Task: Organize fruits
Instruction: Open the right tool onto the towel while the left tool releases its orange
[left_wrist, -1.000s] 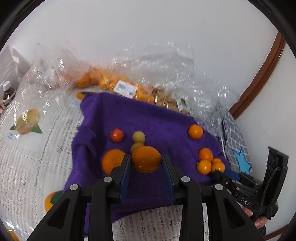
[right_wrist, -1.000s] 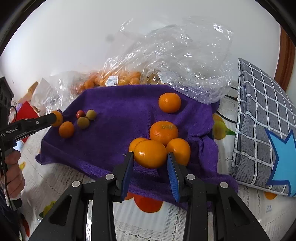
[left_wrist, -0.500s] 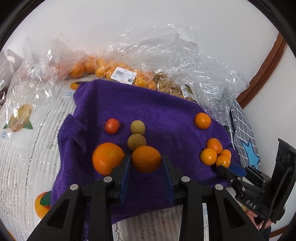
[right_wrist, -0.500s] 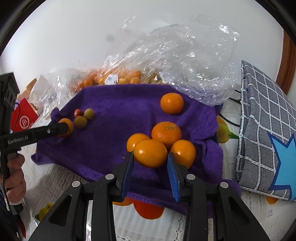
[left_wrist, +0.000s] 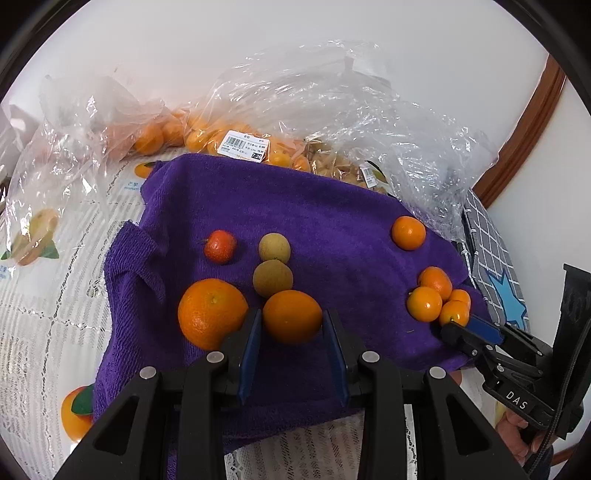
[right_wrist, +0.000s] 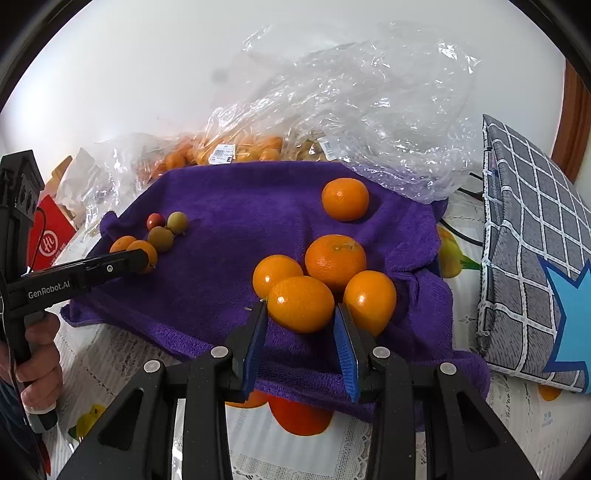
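Left edge of the left wrist view: clear plastic bags (left_wrist: 92, 122) of more orange fruit, well behind the purple towel (left_wrist: 332, 206) that carries the loose fruit. On the towel's left part sit a big orange (left_wrist: 212, 313), a small red fruit (left_wrist: 220, 246) and two tan-green round fruits (left_wrist: 274, 249), the nearer one touching the fruit in the left gripper (left_wrist: 291, 325). That gripper's blue pads pinch a smooth oval orange fruit (left_wrist: 292, 316) across its middle, low over the towel, just beside the big orange.

Further right a lone orange (left_wrist: 408, 232) sits near the towel's back edge, then a cluster of small oranges (left_wrist: 428, 302) at the right edge. In the right wrist view the right gripper (right_wrist: 300, 314) is clamped on a second oval orange fruit (right_wrist: 300, 303), right against that cluster. Far right: a grey checked cushion (right_wrist: 524, 221).

Handling, as a judgement: the held fruits look light, firm but bruisable, with glossy, slippery skin; round, so they would roll on the soft towel once let go. Best hold is across the widest part with pads on opposite sides, pressure modest. The big orange looks heavier and its pebbled skin should grip better.
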